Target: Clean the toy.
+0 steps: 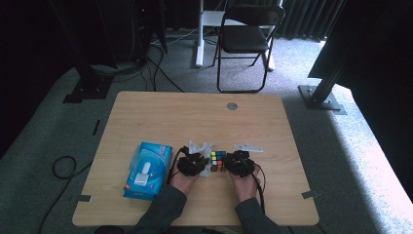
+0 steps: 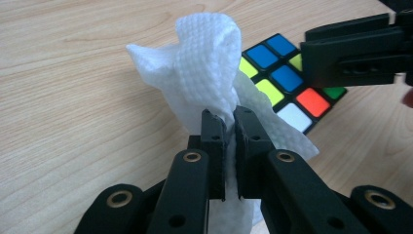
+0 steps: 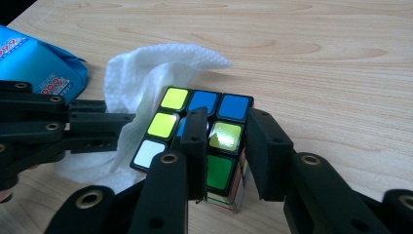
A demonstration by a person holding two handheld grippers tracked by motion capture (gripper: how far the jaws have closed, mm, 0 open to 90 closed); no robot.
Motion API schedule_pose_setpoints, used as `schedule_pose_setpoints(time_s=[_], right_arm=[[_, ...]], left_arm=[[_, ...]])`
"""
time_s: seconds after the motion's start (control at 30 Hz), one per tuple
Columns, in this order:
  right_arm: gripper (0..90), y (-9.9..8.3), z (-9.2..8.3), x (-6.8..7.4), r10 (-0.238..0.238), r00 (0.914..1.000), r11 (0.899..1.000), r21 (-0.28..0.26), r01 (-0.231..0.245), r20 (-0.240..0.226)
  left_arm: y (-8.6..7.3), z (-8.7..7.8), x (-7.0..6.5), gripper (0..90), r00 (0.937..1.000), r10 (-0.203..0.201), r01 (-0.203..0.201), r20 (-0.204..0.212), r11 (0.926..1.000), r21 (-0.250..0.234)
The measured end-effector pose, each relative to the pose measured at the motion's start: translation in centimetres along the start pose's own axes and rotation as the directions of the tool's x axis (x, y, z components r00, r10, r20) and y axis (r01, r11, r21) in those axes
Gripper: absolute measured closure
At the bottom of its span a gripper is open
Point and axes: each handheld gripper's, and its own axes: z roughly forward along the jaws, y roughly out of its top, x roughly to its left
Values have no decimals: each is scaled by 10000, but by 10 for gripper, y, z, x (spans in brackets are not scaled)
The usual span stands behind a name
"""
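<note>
A colourful puzzle cube (image 1: 217,161) sits near the table's front middle. My right gripper (image 3: 228,130) is shut on the cube (image 3: 204,105), one jaw over its top face and the other on its right side. A crumpled white wipe (image 2: 204,63) stands up from my left gripper (image 2: 230,122), whose jaws are pinched shut on it. The wipe (image 3: 146,68) lies against the cube's left side and partly hides it. From above, the left gripper (image 1: 195,164) and the right gripper (image 1: 236,165) flank the cube, with a hand behind each.
A blue pack of wipes (image 1: 148,169) lies left of the hands on the wooden table (image 1: 160,117). A round grommet (image 1: 232,106) sits near the table's far edge. A black folding chair (image 1: 246,39) and floor cables stand beyond it.
</note>
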Motion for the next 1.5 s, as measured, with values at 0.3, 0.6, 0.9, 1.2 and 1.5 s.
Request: schedule_pose_setpoints(time_s=[0.3,0.6,0.9,1.2,1.5], right_arm=[[705,0,0,0,0,10000,10000,-5,0,14],[705,0,0,0,14,10000,10000,-25,-14,18],[705,0,0,0,23,10000,10000,-37,-23,15],[705,0,0,0,17,10000,10000,-40,-17,18],[705,0,0,-1,13,10000,10000,-34,-13,-35]], left_arm=[[-1,1,-6,842,9998,82,-85,199,9999,132],[-3,2,-7,843,9998,143,-147,164,9996,227],[-15,18,-6,843,9998,166,-160,-87,9974,698],[-18,24,-5,843,9996,254,-242,-150,9965,796],[-16,20,2,842,9997,-29,44,-230,9978,654]])
